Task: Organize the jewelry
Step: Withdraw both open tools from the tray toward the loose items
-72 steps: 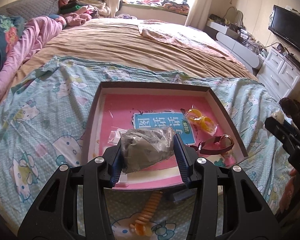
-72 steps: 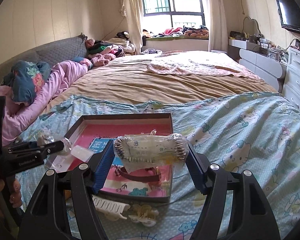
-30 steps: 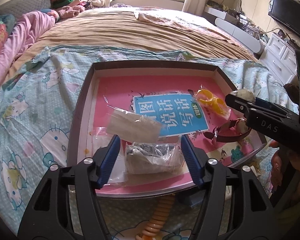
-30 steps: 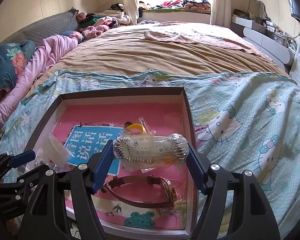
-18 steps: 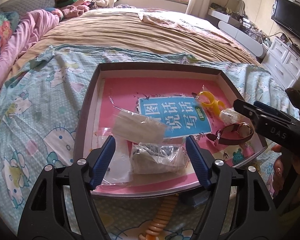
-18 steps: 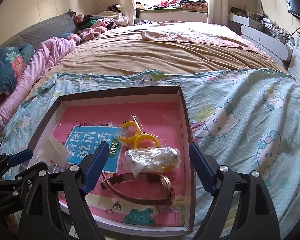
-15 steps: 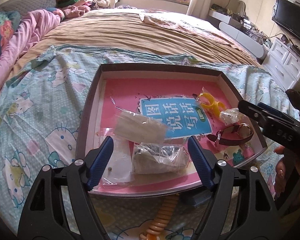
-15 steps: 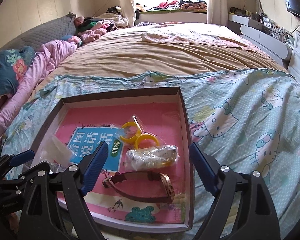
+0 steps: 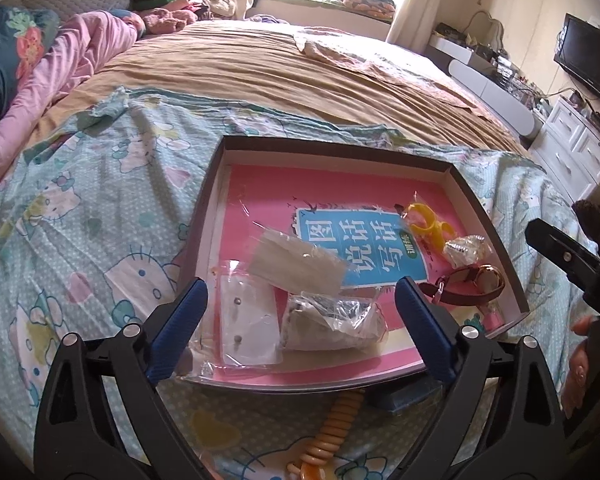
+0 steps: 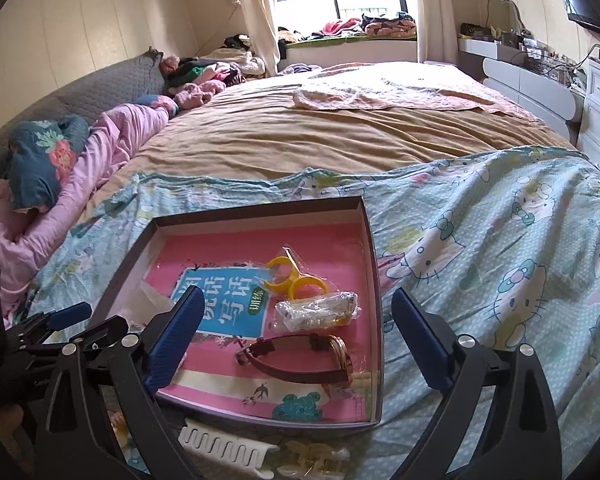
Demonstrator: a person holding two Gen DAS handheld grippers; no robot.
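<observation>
A shallow dark-rimmed box (image 9: 332,145) with a pink and blue printed bottom lies on the bed; it also shows in the right wrist view (image 10: 256,210). In it lie a grey jewelry bag (image 9: 332,322), a flat clear bag with studs (image 9: 247,314), a frosted bag (image 9: 296,262), yellow rings (image 10: 296,278), a bagged silver chain (image 10: 318,312) and a brown-strap watch (image 10: 300,358). My left gripper (image 9: 302,328) is open and empty over the box's near edge. My right gripper (image 10: 296,340) is open and empty above the watch.
Outside the box's near edge lie an orange coiled hair tie (image 9: 332,430), a white hair comb (image 10: 224,446) and a pale claw clip (image 10: 316,460). The Hello Kitty sheet (image 10: 500,240) covers the bed; dressers (image 9: 572,152) stand to the right.
Both grippers opened and let go: the grey bag now lies at the box's near edge, the silver chain bag beside the watch. Both grippers have since drawn back slightly.
</observation>
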